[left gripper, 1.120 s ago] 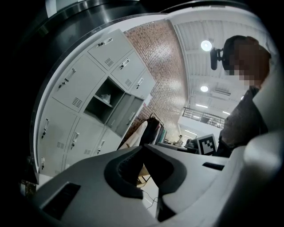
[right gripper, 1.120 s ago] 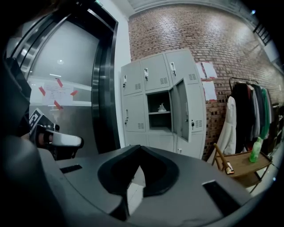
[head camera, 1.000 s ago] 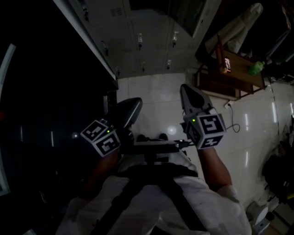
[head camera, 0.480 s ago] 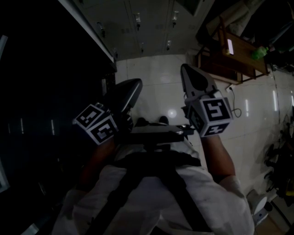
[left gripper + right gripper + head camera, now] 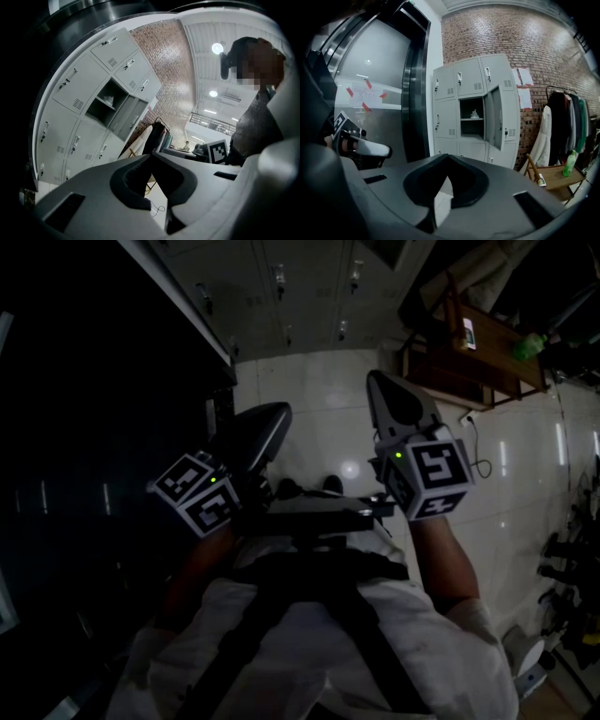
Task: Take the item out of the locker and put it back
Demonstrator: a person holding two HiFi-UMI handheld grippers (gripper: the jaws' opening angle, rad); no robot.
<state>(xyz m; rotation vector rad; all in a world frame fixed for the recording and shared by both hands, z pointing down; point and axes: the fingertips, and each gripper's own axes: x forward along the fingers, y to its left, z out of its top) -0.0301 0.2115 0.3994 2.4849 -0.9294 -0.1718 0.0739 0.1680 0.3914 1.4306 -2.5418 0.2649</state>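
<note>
**Chief:** Compared against the earlier frames?

**Inspector:** Found the whole scene slightly higher in the head view than a second back, locker bank (image 5: pixel 300 287) and wooden worktop (image 5: pixel 473 357) included. Hardly any difference from half a second back. Found left tongs (image 5: pixel 279 412) and right tongs (image 5: pixel 378 381) side by side as before, in front of the chest.

**Chief:** State of the tongs?

**Inspector:** Left tongs clenched, tips meeting, nothing between. Right tongs likewise clenched and empty.

**Chief:** Whereabouts of the item?

**Inspector:** Located a small pale item (image 5: pixel 474 114) on the shelf inside the one open compartment (image 5: pixel 471 126), with its door (image 5: pixel 496 117) swung out to the right. Cannot tell the kind of thing at this range. Well apart from both tongs.

**Chief:** Surface and room?

**Inspector:** Noted glossy white floor tiles (image 5: pixel 319 399) with lamp glare, and a loose cable (image 5: pixel 480 491) lying to the right. Noted a brick wall (image 5: pixel 511 33) behind the lockers, with papers (image 5: pixel 524 77) fixed just right of them. Further right, logged a clothes rack (image 5: pixel 565 117) hung with garments. Noted a green bottle (image 5: pixel 568 163) standing upright on the worktop near the rack. Left of the lockers, logged a dark metal door frame (image 5: pixel 415 93) and a grey panel (image 5: pixel 365 112) bearing a sheet taped in red.
</note>
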